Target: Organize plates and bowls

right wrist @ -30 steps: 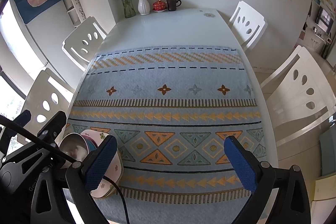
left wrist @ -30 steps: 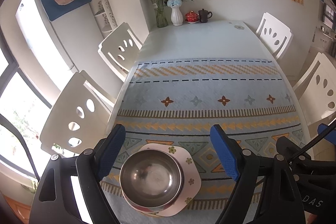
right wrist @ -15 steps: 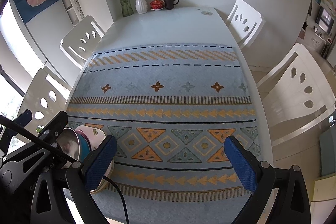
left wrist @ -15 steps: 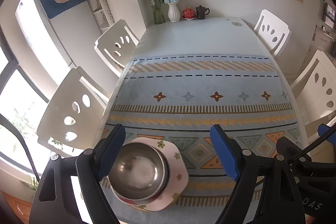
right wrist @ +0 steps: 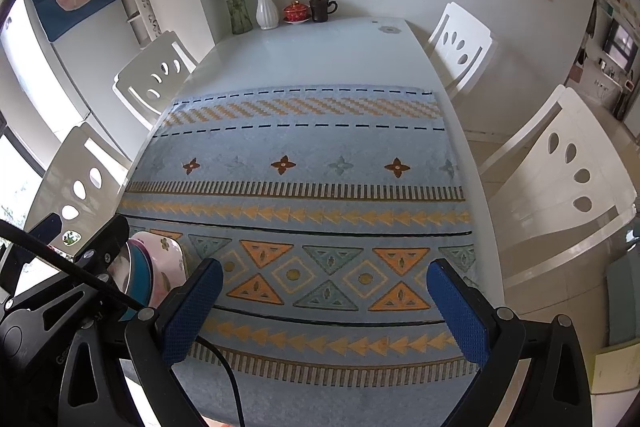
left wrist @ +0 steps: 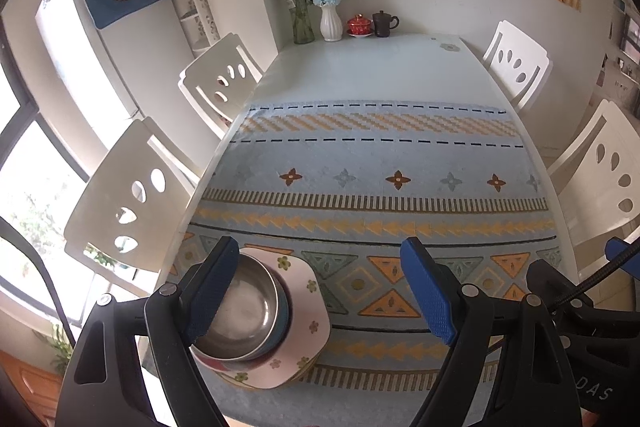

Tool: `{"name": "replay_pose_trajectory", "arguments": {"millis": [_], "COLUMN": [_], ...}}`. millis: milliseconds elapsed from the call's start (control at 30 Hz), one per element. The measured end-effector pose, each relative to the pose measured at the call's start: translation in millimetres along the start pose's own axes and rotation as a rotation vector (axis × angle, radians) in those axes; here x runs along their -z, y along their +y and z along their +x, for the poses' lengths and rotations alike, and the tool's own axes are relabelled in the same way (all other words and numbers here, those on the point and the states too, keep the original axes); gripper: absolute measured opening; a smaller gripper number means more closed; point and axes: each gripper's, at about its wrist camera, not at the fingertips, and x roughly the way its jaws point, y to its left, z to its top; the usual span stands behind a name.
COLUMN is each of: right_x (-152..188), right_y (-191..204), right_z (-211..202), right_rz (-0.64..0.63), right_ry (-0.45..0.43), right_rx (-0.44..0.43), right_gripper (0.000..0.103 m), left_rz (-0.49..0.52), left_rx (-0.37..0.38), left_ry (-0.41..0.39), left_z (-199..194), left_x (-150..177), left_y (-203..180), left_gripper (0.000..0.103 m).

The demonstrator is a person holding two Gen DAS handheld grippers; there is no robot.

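Your left gripper [left wrist: 320, 291] is released, jaws spread wide, nothing between them. The stack sits at the near left corner of the table [left wrist: 372, 71], on the patterned runner [left wrist: 372, 163]: steel bowl [left wrist: 248, 311] nested in a blue bowl [left wrist: 283, 315], both on the floral plates [left wrist: 304, 327]. Your left finger overlaps the steel bowl's rim in the left view; can't tell if it touches. Your right gripper [right wrist: 324, 311] is also released, over bare runner near the near edge. The right view only catches the stack edge-on behind the left gripper body; the bowl interior shows only in the left view.
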Motion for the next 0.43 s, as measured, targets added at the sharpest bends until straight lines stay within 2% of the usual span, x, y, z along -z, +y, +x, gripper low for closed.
{"name": "replay_pose_trajectory", "arguments": {"millis": [200,433], "right_x": [2,3], "right_y": [-7,-9], "right_z": [8,11], "right_rz": [0.003,-0.016], "right_ry": [0.029,0.024], "right_rx": [-0.017,-0.011], "right_gripper": [0.102,0.102], "left_rz": [-0.001,0.008], "left_rx": [-0.008,-0.027], "left_ry": [0.024,0.009], "left_z": [5,10], "left_x": [3,5], "left_y": [-6,-14], "left_gripper": [0.082,0.082]}}
